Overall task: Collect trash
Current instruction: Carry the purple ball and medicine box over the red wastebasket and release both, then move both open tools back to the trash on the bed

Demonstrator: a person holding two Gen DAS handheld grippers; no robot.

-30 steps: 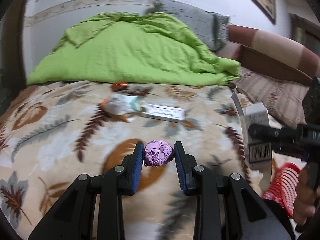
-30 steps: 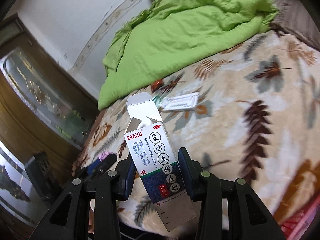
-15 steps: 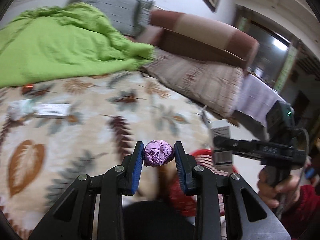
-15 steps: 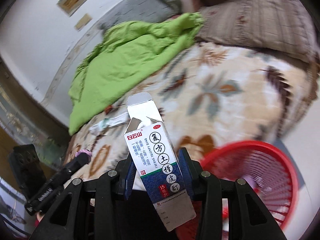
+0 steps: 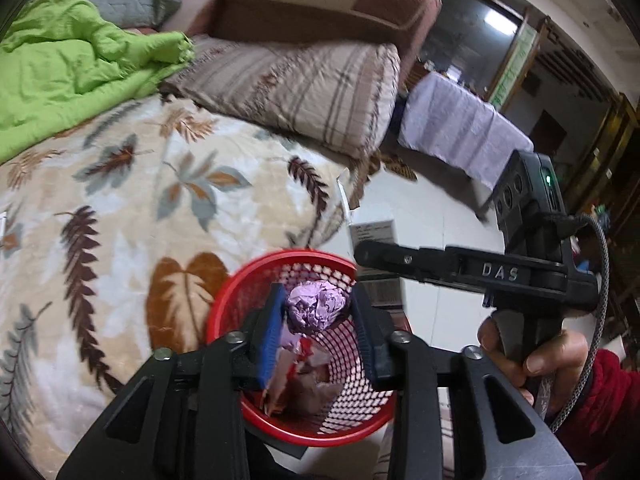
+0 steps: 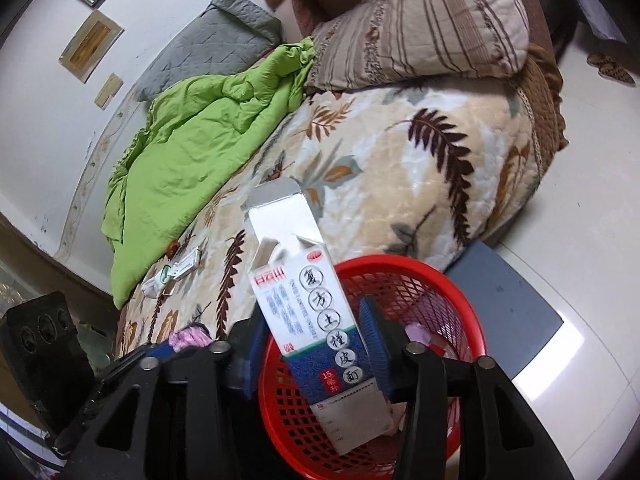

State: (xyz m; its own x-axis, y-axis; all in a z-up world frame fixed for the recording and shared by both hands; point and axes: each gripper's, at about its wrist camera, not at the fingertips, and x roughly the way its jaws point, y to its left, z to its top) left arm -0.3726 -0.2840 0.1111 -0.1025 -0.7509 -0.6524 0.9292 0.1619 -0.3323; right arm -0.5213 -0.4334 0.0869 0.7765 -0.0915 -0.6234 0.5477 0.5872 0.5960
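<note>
A red mesh basket [image 5: 224, 300] stands on the floor at the bed's corner, with wrappers [image 5: 304, 376] lying inside. My left gripper [image 5: 318, 300] hangs over it, jaws opening. A crumpled purple paper ball [image 5: 316, 308] sits between them, with a gap at the right pad. My right gripper [image 6: 316, 316] is also above the basket [image 6: 400, 264], jaws opening. A white and blue medicine box [image 6: 312, 320] with its top flap up stands loose between them, blurred. On the bed lie a flat white box [image 6: 186, 266], a crumpled white wrapper [image 6: 154, 284] and a small brown item [image 6: 173, 247].
The leaf-patterned bedspread [image 5: 120, 200] fills the left side. A green blanket [image 6: 192, 140] and a striped pillow [image 6: 420, 28] lie toward the bed's head. A grey mat [image 6: 512, 292] lies under the basket on the pale floor. A hand in a red sleeve [image 5: 560, 360] holds the right gripper.
Both grippers have swung from above the bed to above the red basket. Both pairs of jaws have widened, so the purple ball and the medicine box are no longer squeezed.
</note>
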